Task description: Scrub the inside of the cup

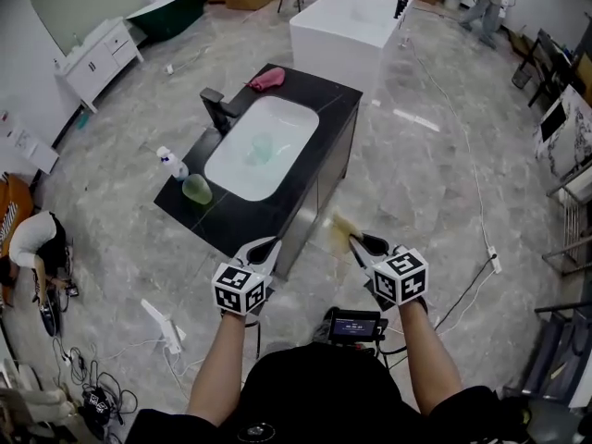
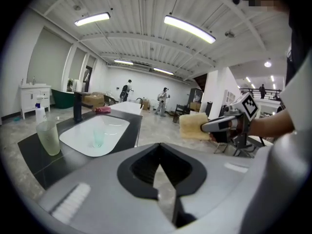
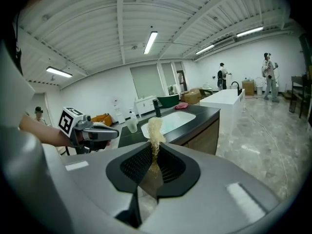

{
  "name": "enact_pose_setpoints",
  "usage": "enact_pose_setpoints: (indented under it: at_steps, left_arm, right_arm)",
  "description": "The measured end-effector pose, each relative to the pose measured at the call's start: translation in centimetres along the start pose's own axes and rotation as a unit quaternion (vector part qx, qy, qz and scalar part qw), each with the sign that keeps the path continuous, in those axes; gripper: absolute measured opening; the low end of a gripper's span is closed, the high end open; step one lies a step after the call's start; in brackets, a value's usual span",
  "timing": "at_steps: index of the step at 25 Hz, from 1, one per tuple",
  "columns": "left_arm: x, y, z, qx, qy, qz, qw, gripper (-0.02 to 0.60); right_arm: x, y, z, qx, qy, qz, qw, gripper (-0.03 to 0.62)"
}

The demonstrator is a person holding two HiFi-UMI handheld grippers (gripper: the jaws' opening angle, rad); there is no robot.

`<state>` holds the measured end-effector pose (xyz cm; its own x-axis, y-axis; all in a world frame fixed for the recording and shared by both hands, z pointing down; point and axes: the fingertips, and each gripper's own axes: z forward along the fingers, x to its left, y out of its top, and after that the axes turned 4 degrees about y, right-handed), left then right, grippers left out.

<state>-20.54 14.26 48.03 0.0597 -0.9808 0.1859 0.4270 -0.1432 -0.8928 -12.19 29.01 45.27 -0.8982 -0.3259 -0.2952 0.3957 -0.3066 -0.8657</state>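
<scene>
The right gripper is clamped on a yellow sponge. The left gripper is pinched together on nothing. Ahead of both and off to their left, well apart, a green cup stands upright on the black counter, nearer the left gripper. A second cup sits in the white sink. All around is marble floor in an open showroom.
</scene>
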Motion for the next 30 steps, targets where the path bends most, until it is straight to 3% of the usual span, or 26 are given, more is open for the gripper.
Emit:
enact_pose_setpoints:
  at_steps: [9,15,23,30]
  left_arm:
    - [2.1,1.7,4.9,0.011,0.034,-0.011,0.9993,0.0]
    - [4.6,4.2,9.0,-0.018,0.023,-0.039,0.9988,0.0]
    - [10.7,9.7,15.8,-0.054,0.023,-0.065,0.9962,0.0]
    - [17.4,13.6,19.6,-0.083,0.046,-0.099,0.9905,0.0]
  right_arm:
    - [-6.2,1.7,2.6,0.007,0.022,0.014,1.0,0.04]
    - [-10.1,2.6,5.6,0.017,0.02,0.02,0.999,0.04]
    - [-15.1,8.1,12.2,0.041,0.03,-0.008,0.999,0.04]
    - [-17.5,14.0,20.0,0.061,0.06,-0.037,0.996,0.041]
